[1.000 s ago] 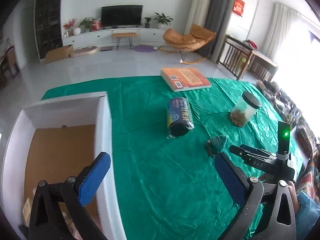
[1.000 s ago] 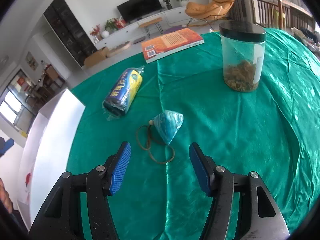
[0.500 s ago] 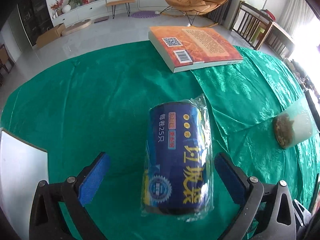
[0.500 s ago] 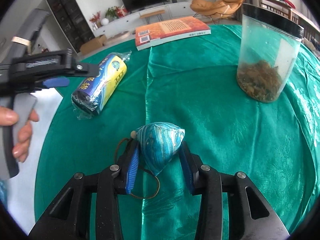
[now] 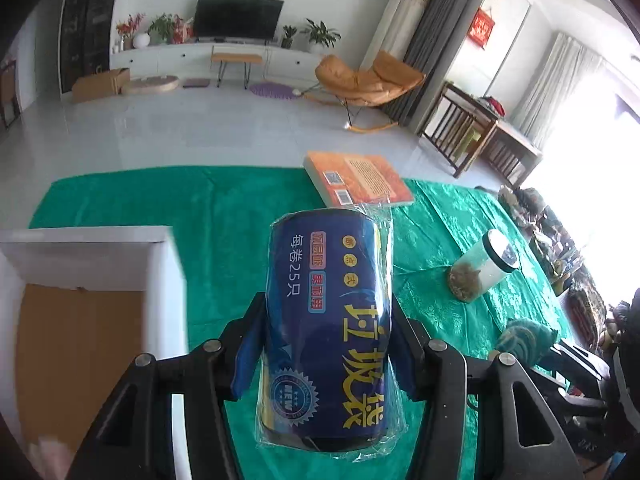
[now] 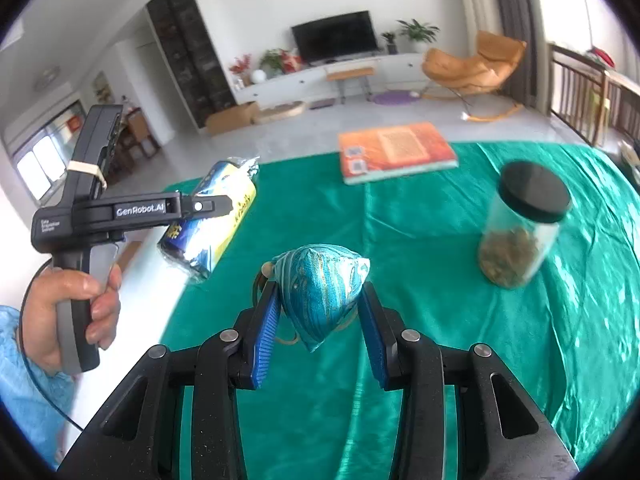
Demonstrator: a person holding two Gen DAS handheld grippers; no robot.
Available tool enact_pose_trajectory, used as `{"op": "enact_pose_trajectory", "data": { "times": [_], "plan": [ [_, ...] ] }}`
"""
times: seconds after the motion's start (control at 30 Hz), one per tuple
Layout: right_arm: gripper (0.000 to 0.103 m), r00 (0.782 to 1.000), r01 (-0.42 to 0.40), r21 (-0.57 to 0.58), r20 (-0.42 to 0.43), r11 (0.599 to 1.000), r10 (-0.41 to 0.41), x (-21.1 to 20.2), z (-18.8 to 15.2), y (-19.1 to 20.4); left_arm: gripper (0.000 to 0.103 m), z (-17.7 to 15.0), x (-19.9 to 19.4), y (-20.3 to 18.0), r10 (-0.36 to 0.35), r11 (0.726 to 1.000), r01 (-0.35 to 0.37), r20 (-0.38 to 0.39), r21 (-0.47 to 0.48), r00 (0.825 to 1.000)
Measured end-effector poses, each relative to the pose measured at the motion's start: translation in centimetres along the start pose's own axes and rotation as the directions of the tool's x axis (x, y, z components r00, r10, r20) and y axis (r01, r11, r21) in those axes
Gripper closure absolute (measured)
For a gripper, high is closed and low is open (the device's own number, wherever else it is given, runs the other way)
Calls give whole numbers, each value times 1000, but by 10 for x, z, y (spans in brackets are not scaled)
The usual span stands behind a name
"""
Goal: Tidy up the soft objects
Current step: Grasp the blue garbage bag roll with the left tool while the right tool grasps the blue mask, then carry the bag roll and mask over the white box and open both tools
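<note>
Two grippers, each pinching one item above the green cloth (image 6: 440,280). Left gripper (image 5: 326,354) clamps the bag roll (image 5: 328,320), long axis pointing away along the fingers. Right gripper (image 6: 320,334) squeezes the pouch (image 6: 320,284), tip down.

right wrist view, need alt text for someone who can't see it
The right claw is shut on a teal fabric pouch, lifted over a green tablecloth. At left, a hand holds the left claw, shut on a blue plastic-wrapped roll. Behind stand an orange book and a black-lidded jar.
</note>
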State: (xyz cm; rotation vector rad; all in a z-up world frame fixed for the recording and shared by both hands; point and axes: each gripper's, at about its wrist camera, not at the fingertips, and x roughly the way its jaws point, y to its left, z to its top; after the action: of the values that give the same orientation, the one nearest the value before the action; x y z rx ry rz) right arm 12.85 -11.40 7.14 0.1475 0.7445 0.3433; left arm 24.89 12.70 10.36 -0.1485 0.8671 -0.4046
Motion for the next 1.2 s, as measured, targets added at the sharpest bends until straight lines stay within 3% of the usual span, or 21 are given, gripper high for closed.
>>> {"op": "enact_pose_trajectory", "data": {
  "times": [0.1, 0.17, 0.2, 0.3, 0.33, 0.4, 0.43, 0.5, 0.67, 0.7, 0.8, 0.83, 0.93, 0.97, 1.03, 1.2],
  "plan": [
    [62, 990, -137, -73, 9, 988, 138, -12, 16, 69, 48, -19, -82, 41, 106, 994, -106, 53, -10, 993],
    [61, 975, -224, -117, -15, 968, 224, -13, 19, 117, 47, -39, -125, 73, 211, 977, -209, 68, -43, 975],
    [61, 965, -262, -135, -35, 956, 259, -11, 18, 139, 44, -50, -141, 87, 282, 959, -278, 63, -58, 957],
    [56, 931, -358, -165, -141, 919, 338, 6, 5, 199, 19, -91, -173, 123, 458, 887, -453, 36, -84, 888],
    [52, 912, -394, -162, -196, 905, 362, 13, -3, 214, 12, -105, -183, 131, 489, 870, -484, 41, -97, 871],
    [41, 870, -456, -145, -281, 878, 406, 23, -20, 237, 9, -128, -197, 141, 521, 850, -511, 59, -125, 852],
    [41, 860, -467, -147, -306, 872, 409, 25, -29, 244, 5, -137, -205, 143, 537, 840, -525, 70, -139, 841],
    [41, 856, -462, -160, -337, 872, 392, 29, -40, 253, 0, -152, -212, 143, 583, 808, -567, 81, -159, 808],
    [41, 888, -405, -233, -330, 884, 320, 26, -58, 260, 0, -180, -203, 130, 695, 712, -679, 40, -180, 718],
    [41, 892, -399, -245, -328, 884, 312, 25, -59, 261, 0, -186, -200, 129, 696, 706, -679, 24, -201, 718],
    [40, 900, -385, -285, -328, 878, 288, 25, -63, 267, 0, -199, -194, 127, 663, 719, -644, -23, -261, 749],
    [40, 902, -379, -299, -329, 876, 278, 24, -64, 269, 0, -203, -191, 124, 668, 711, -651, -35, -268, 744],
    [40, 907, -364, -324, -335, 873, 254, 24, -70, 274, 0, -211, -185, 116, 725, 658, -713, -53, -244, 687],
    [40, 910, -356, -331, -336, 874, 243, 24, -70, 275, 0, -210, -184, 113, 735, 648, -723, -49, -241, 676],
    [40, 917, -335, -348, -333, 876, 219, 26, -72, 276, 0, -213, -185, 110, 745, 638, -731, -46, -241, 665],
    [40, 934, -287, -392, -318, 874, 164, 26, -76, 278, 0, -216, -188, 103, 745, 644, -732, -37, -224, 666]
  ]
}}
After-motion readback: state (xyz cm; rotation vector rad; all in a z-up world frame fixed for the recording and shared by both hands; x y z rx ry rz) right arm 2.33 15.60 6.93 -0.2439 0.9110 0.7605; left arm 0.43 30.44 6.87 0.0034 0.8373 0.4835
